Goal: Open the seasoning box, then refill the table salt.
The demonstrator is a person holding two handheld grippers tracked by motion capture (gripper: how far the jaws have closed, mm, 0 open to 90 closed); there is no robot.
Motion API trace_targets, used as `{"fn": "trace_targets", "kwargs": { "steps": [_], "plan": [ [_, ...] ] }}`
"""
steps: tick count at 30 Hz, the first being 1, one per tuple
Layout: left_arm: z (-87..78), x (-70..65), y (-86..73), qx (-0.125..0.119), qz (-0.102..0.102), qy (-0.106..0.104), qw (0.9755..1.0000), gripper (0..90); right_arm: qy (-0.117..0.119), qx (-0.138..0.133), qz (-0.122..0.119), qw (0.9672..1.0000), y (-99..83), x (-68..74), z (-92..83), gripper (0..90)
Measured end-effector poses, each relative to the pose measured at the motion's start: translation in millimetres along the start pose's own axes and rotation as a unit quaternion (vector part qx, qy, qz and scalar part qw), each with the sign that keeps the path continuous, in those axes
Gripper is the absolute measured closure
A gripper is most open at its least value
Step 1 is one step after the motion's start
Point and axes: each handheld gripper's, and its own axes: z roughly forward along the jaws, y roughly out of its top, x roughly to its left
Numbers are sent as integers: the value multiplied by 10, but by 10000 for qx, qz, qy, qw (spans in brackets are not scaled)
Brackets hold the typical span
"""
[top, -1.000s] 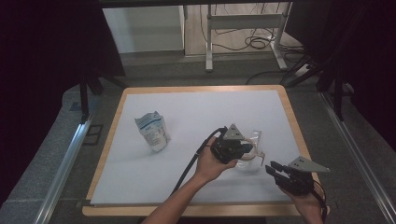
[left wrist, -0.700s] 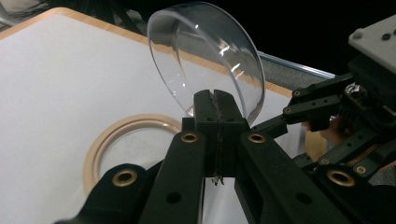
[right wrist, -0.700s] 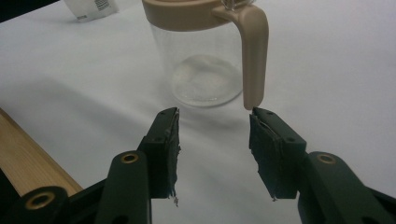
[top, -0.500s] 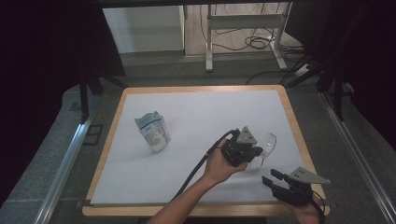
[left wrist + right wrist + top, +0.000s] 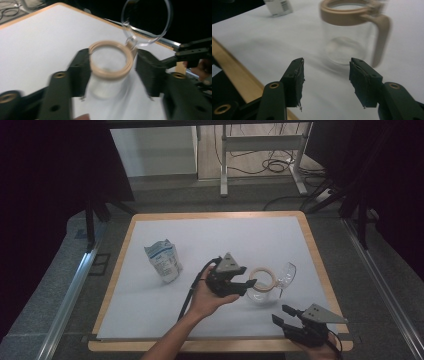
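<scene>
Jar: I've got the clear jar [image 5: 262, 287] with its tan rim standing upright on the white worktop [image 5: 220, 245], well right of the pouch [image 5: 163, 262].
Lid: its hinged clear lid [image 5: 286, 273] is swung open on the jar's far right side; in my left gripper view the glass is hard to trace against the dark.
Left tongs: my left tongs [image 5: 112, 72] have just been spreading; the jar sits between them, blurred. One pad looks to brush the rim, the other stands clear, so no pinch.
Right tongs: my right tongs [image 5: 325, 80] have just been opening too, spread on nothing, short of the jar on its near side.
Cut off: my right hand [image 5: 320, 351] runs off the bottom edge.
Blur: the jar's handle [image 5: 382, 37] smears in my right gripper view.
</scene>
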Motion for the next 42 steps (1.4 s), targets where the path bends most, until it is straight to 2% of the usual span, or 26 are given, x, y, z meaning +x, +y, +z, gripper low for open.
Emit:
{"fn": "trace_targets", "kwargs": {
  "steps": [1,2,4,6,7,8,10,12,14,15,16,21,24,25,30,35,40,41,42],
  "plan": [
    [0,0,0,0,0,0,10000,396,0,0,0,10000,0,0,0,459],
    [-84,35,-82,-7,4,90,10000,396,47,5,-56,10000,7,49,13,450],
    [-216,84,-223,-6,-11,217,9998,325,177,42,-235,9996,27,221,55,431],
    [-312,119,-327,-30,-35,267,9996,309,232,49,-310,9992,33,304,84,422],
    [-312,119,-327,-30,-35,267,9996,299,254,42,-364,9990,37,346,108,416],
    [-401,145,-420,-13,20,355,9994,285,287,44,-392,9988,42,388,134,408],
    [-485,177,-508,-23,-5,359,9994,269,317,76,-460,9984,59,464,211,397],
    [-526,194,-549,-34,-15,355,9994,258,331,66,-492,9982,66,485,239,397],
    [-650,250,-659,-99,-70,457,9989,255,471,84,-547,9974,108,556,362,388],
    [-650,250,-659,-99,-70,457,9989,252,471,84,-547,9974,108,556,362,388],
    [-703,278,-700,-143,-98,532,9984,245,513,128,-592,9968,140,595,440,380],
    [-927,395,-874,-321,-238,681,9969,241,655,158,-723,9951,214,681,595,368],
    [-1001,425,-931,-372,-263,753,9961,237,693,198,-754,9945,242,699,654,366],
    [-1071,444,-975,-415,-265,856,9951,227,717,201,-776,9942,259,713,711,361],
    [-1217,516,-1040,-480,-344,1052,9927,210,765,247,-750,9939,275,732,812,359],
    [-1421,690,-1120,-621,-540,1271,9885,210,800,280,-752,9936,291,738,922,359],
    [-1540,892,-1240,-602,-685,1397,9860,193,856,287,-686,9935,289,720,956,357],
    [-1540,892,-1240,-602,-685,1397,9860,195,867,284,-666,9936,287,717,959,357],
    [-1582,988,-1293,-568,-765,1587,9827,200,840,303,-672,9937,283,712,963,357]
  ]
}}
